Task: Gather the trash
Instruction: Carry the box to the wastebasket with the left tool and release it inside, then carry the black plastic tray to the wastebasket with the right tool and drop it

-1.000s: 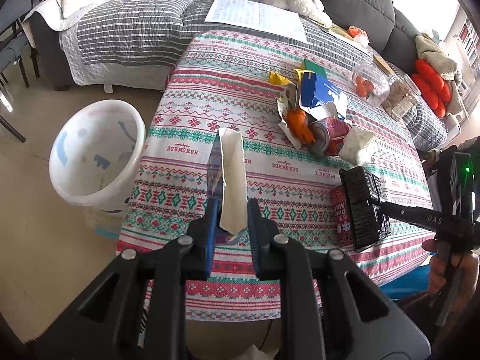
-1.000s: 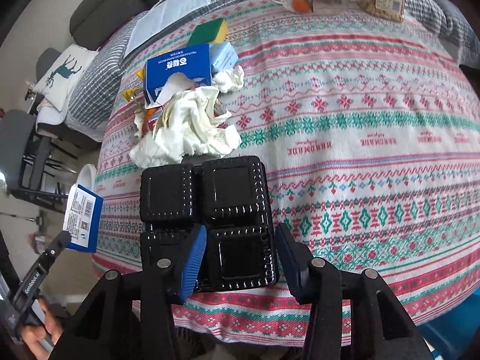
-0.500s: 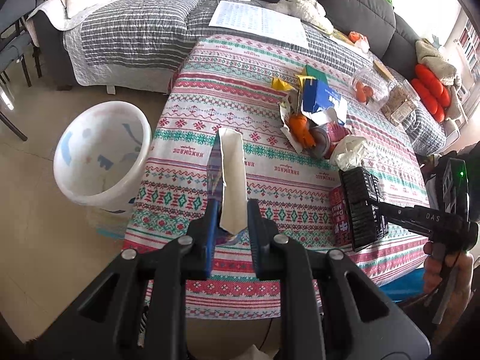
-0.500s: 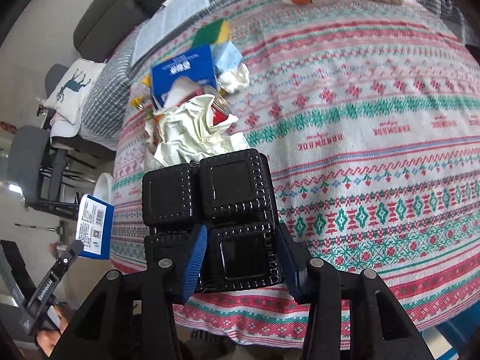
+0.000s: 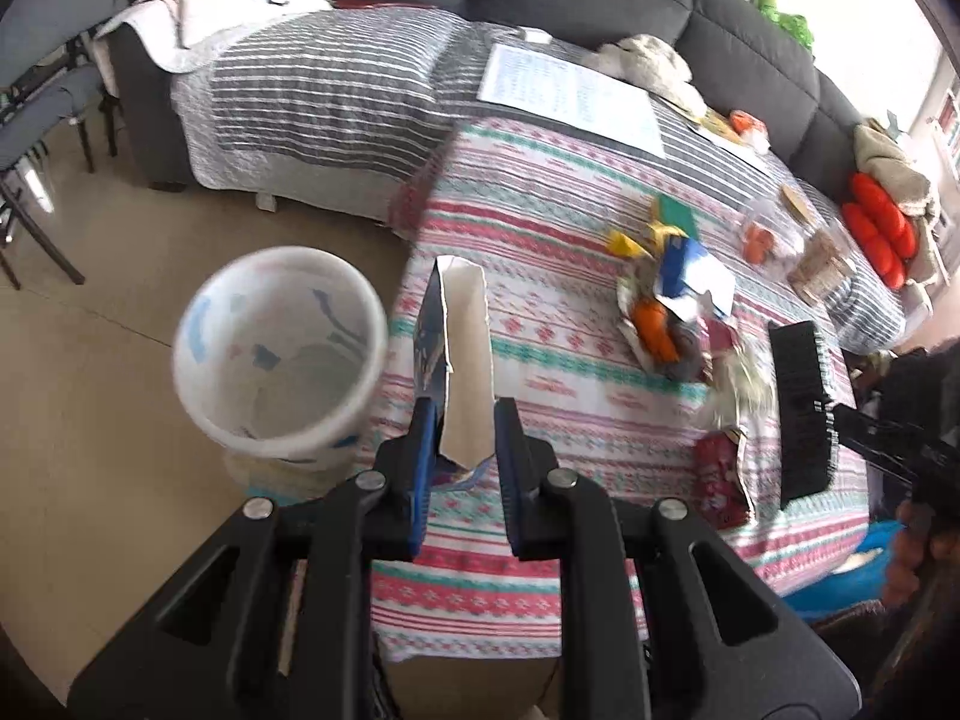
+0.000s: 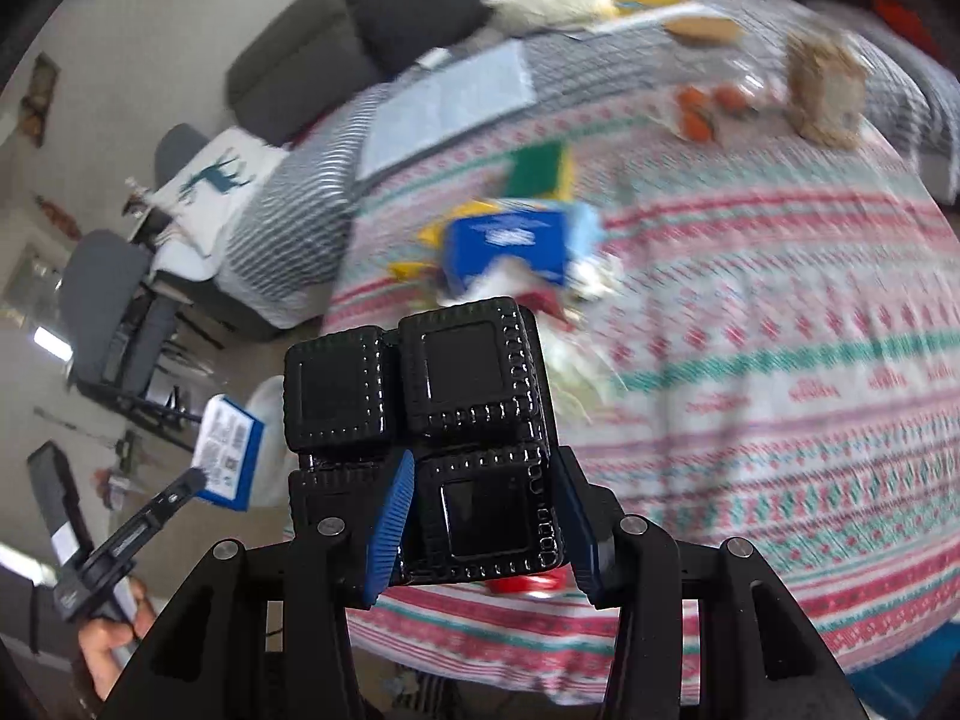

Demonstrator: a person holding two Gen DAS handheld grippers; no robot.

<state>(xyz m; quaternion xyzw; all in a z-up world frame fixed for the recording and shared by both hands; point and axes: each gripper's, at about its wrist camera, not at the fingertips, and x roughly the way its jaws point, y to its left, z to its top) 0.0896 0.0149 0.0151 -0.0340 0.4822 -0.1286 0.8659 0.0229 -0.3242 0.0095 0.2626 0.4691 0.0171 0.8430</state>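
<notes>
Landmark: the bin [image 5: 279,354], white, open-topped, on the floor just off the bench [image 5: 558,228] edge.
Left gripper [image 5: 459,438]: pressed onto a flattened carton [image 5: 459,354], pinching its lower end; the carton stands upright between the blue pads.
Carton position: beside the bin rim, not over the opening; in the right wrist view the carton [image 6: 228,450] shows against the bin [image 6: 270,420].
Change, left: over the last second the bin has grown larger in view and drawn closer to the carton; the carton has come off the cloth and toward the bin.
Right gripper [image 6: 483,519]: clamped on a black tray [image 6: 420,420], four-celled, gripped across its near right cell.
Change, right: the tray has lifted; more bench shows beneath it than a second ago, and the scene is motion-blurred.
Tray position: well apart from the bin, above the near bench edge; seen edge-on in the left wrist view [image 5: 801,408].
Remaining trash: a pile [image 5: 678,312] of wrappers, a blue box and paper, mid-bench, farther from the bin than the tray.
Assessment: both items are secured and in transit; the carton looks first for release.
Risk: release before the carton clears the rim would drop it on the floor.
</notes>
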